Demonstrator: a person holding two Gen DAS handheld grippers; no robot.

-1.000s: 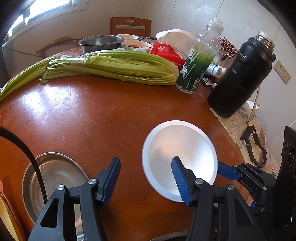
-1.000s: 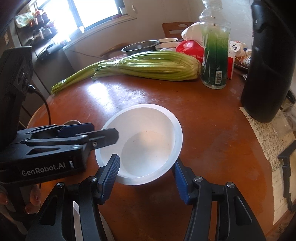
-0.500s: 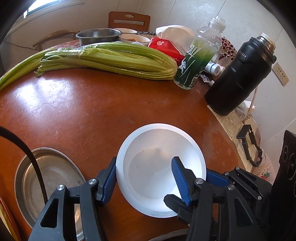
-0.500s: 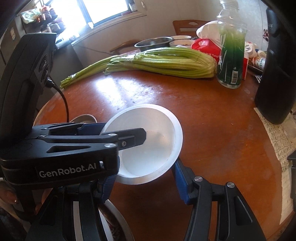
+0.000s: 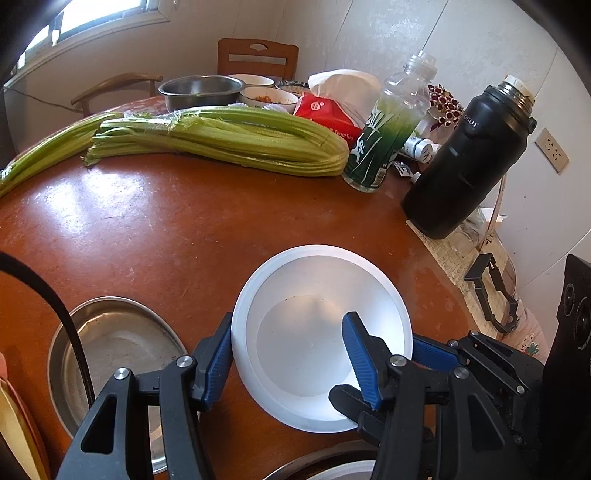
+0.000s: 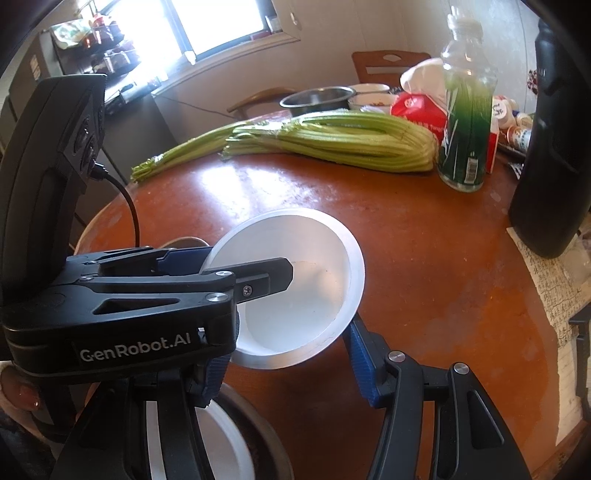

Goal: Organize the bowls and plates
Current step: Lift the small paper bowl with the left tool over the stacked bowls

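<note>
Closest to me, the right gripper [image 6: 288, 343] had the white bowl [image 5: 321, 295] between its blue pads. One pad sat against the rim on the far right side. The other was mostly hidden behind the left tool, near the rim closest to me. The jaws stood at a middling width and were filled by the bowl, which was tipped up off the round brown table [image 5: 184, 229] rather than lying flat.

The left gripper [image 5: 288, 325] reached in over the same bowl with its jaws fairly narrow but not clamped. One finger hung inside the bowl above its floor, and the other stood just outside the left rim. I could not tell whether that outer pad touched the rim.

Directly under the two tools lay a steel dish [image 6: 266, 443] with a white plate [image 6: 221, 446] in it. A second, empty steel plate [image 5: 122, 343] rested on the table just to the left of the bowl.

Past a bare stretch of tabletop, a long bunch of celery [image 5: 229, 136] lay across the table. A green-labelled bottle [image 5: 384, 144] stood at its thick end and a tall black flask [image 5: 469, 162] stood further right. Behind the celery were a red tissue pack [image 5: 325, 112], a steel basin [image 5: 199, 90] and a small bowl of food [image 5: 267, 98]. Beyond those stood a wooden chair [image 5: 256, 59] against the wall and a bright window [image 6: 218, 26].
</note>
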